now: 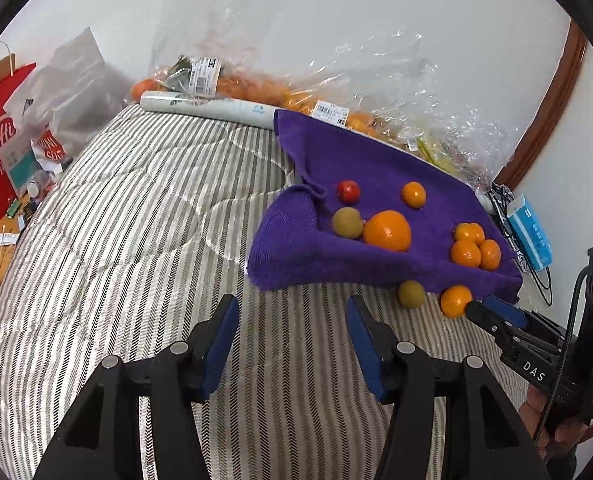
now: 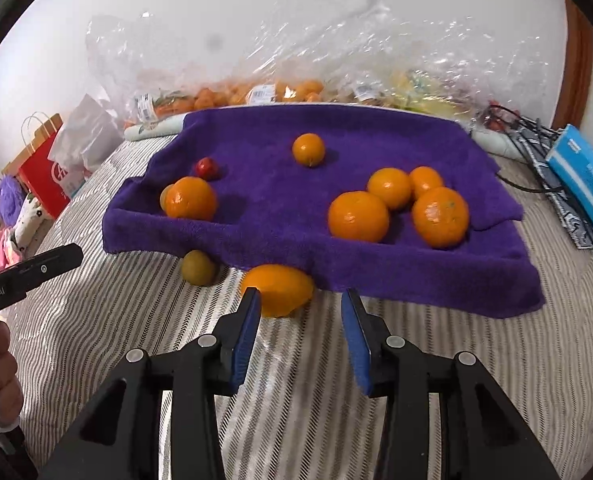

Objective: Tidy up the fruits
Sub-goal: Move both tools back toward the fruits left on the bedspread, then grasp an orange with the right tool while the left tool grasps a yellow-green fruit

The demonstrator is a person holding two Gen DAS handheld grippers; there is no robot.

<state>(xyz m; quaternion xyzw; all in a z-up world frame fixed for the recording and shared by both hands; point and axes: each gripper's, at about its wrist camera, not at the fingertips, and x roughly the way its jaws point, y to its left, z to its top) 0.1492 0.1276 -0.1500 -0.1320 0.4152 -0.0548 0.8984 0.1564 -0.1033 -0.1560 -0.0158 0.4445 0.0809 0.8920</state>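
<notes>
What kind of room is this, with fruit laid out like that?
Most likely a bedroom at home: the fruit lies on a purple towel spread over a striped quilt, apparently a bed. Shopping bags stand beside it, and store-labelled bags of oranges line the wall.

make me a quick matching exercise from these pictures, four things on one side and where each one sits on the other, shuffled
Things:
1. red fruit
2. green fruit
3. blue box
4. red bag

Places:
A. on the striped cover, just off the purple towel's front edge
B. on the towel, near its far left corner
C. beyond the cover's left side
D. right of the towel, among cables

Pairs: 1-B, 2-A, 3-D, 4-C
</notes>
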